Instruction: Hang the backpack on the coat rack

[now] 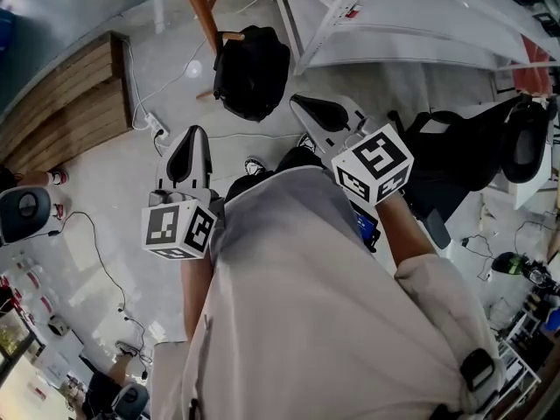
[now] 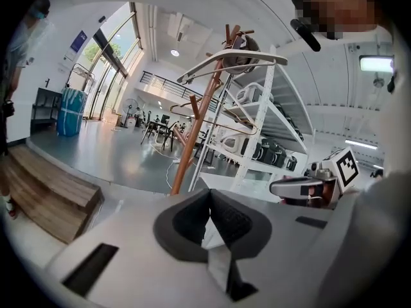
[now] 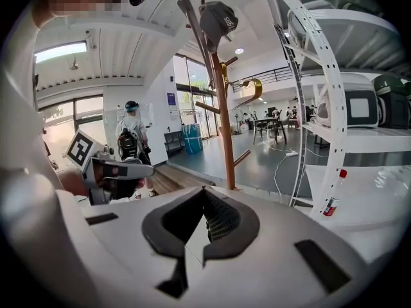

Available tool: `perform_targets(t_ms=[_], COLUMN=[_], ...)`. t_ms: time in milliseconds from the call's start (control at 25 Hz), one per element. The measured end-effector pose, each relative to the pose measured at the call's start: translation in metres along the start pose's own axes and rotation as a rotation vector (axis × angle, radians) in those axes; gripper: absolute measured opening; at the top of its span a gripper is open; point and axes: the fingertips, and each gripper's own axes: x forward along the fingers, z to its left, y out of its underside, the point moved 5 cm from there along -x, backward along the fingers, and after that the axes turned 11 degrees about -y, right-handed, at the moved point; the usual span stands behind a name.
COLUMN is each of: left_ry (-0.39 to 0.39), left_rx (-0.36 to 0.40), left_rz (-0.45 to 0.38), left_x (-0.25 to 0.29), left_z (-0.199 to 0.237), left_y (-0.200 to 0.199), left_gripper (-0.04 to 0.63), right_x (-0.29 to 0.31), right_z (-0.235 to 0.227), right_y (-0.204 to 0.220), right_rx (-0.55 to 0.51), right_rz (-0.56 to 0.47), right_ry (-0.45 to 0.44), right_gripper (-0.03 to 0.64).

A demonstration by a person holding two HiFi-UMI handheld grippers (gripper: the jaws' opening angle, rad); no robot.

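Backpack by the coat rack, out of my grasp
Only the head view shows the black backpack, at the rack's wooden foot. I cannot tell whether it hangs or lies there. My gripper views catch just the rack's pole and pegs. My left gripper and right gripper are both clenched, jaws together on nothing.

Black backpack, rounded and slumped, at upper centre of the head view, apparently lying on the pale floor and not hung. Just left of it, splayed reddish-brown legs of the wooden coat rack. Standing upright near mid-frame in both gripper views, slim pole with slanted pegs branching upward.
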Motion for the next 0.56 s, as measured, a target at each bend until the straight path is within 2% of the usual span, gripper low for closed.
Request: perform_targets(t_ms=[320,560], left_ry=[-0.006,0.002], left_rx=[-0.007,-0.01], left_rz=[0.011,0.025], left_x=[0.0003,-0.0005], left_z=[0.0023,0.0039], left_y=[0.0011,0.0031], left_gripper=[0.008,0.008], right_x=[0.0035,0.0073], right_z=[-0.0016,-0.0058], right_y=[-0.0019,0.0003], right_rx=[-0.008,0.024], right_rz=[0.033,0.057], right_ry=[0.01,0.041], right_gripper=[0.009,0.011])
